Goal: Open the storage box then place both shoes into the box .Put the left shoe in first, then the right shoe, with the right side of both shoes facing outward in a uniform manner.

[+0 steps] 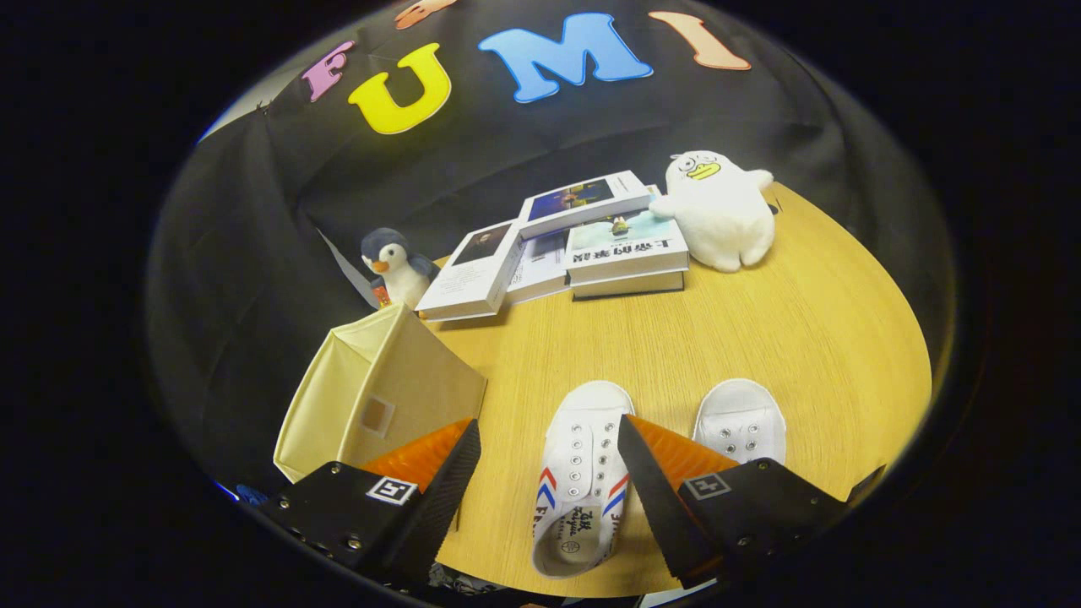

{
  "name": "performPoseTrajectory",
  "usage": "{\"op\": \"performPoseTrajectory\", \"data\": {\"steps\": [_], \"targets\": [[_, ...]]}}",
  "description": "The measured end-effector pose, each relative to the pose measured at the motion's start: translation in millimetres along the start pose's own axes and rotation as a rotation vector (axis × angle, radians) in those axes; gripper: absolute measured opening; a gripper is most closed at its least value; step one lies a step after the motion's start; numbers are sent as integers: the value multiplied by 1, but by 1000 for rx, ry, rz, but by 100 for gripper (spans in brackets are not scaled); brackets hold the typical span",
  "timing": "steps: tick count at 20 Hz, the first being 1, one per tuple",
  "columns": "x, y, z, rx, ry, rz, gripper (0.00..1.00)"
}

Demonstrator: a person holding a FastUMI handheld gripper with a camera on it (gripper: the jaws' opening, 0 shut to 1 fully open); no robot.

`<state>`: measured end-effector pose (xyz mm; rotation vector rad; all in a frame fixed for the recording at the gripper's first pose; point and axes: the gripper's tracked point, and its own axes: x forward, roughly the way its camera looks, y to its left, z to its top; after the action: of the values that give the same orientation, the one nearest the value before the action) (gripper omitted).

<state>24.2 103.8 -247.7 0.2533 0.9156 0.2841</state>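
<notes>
The gripper (540, 473) hangs with jaws wide apart over the left shoe (581, 477), which lies between the fingers; the right shoe (741, 420) sits at two o'clock of it, the storage box (380, 397) at ten o'clock. A slanted grasp could tip the shoe or nudge its neighbour; the table (794, 338) has open room at twelve o'clock, before the books (591, 245), while its near edge lies close at six o'clock.

Claw (540, 473) spread, shoe (581, 481) between fingers

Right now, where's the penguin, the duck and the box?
penguin (397, 268): gripper view, belly.
duck (719, 215): gripper view, tummy.
box (397, 397): gripper view, its side wall, beside the open claw (545, 473).
</notes>
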Motion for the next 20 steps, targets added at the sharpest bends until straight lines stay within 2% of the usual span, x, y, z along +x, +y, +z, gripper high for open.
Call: {"op": "performPoseTrajectory", "data": {"steps": [9,12,16,18,20], "targets": [[25,-28,-45,112,147,-15,97],[30,-35,-62,172,200,-23,84],[35,-41,-80,206,229,-44,84],[37,-40,-80,227,234,-34,72],[39,-41,-82,229,240,-33,72]]}}
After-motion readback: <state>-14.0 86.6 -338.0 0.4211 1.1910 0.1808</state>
